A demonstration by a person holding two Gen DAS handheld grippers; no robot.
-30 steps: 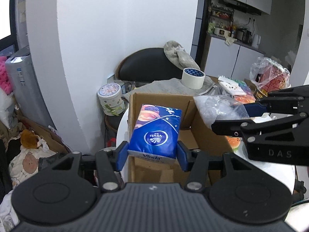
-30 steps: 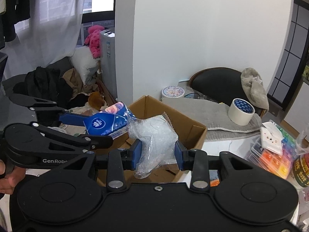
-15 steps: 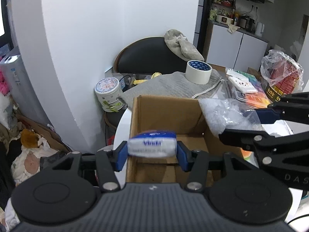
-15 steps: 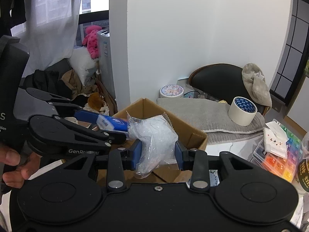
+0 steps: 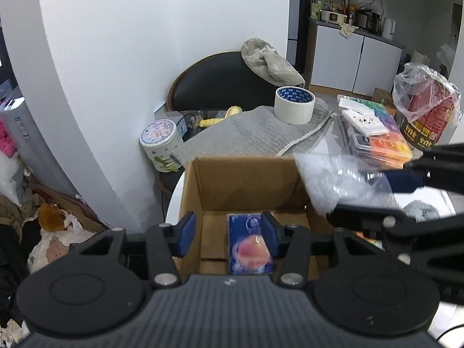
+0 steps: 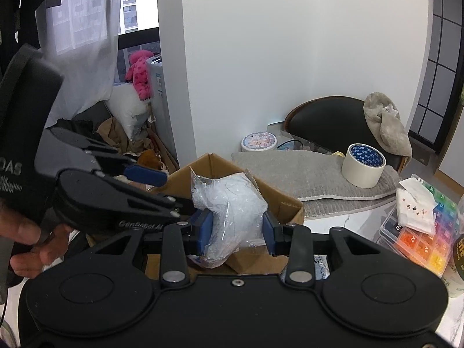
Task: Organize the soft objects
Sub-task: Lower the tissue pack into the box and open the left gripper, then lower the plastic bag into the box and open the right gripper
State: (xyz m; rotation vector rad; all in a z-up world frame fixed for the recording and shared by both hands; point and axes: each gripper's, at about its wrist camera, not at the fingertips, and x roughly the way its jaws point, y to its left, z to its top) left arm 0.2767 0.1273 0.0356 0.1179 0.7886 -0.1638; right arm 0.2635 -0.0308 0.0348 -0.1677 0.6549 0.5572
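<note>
A blue tissue pack (image 5: 250, 246) lies flat on the floor of the open cardboard box (image 5: 246, 179), blurred. My left gripper (image 5: 227, 226) hovers over the box; its jaws are closing with nothing pressed between them, and the pack sits below, by the right finger. My right gripper (image 6: 236, 226) is shut on a crumpled clear plastic bag (image 6: 232, 203), held above the near right side of the box (image 6: 278, 200). In the left wrist view that bag (image 5: 327, 182) hangs at the box's right wall, between the right gripper's (image 5: 362, 194) fingers. A hand (image 6: 26, 232) holds the left gripper (image 6: 162, 190).
Behind the box lies a grey mat (image 5: 255, 136) with a tape roll (image 5: 294, 105) on it. A colourful organizer case (image 5: 380, 139) and a bagged red canister (image 5: 426, 113) stand to the right. A round tin (image 5: 159, 142) and a black chair (image 5: 220, 84) are at the back.
The tissue pack tipped over in the left jaws, then came free and dropped into the box. The left gripper moved forward over the box. The right gripper still holds the bag.
</note>
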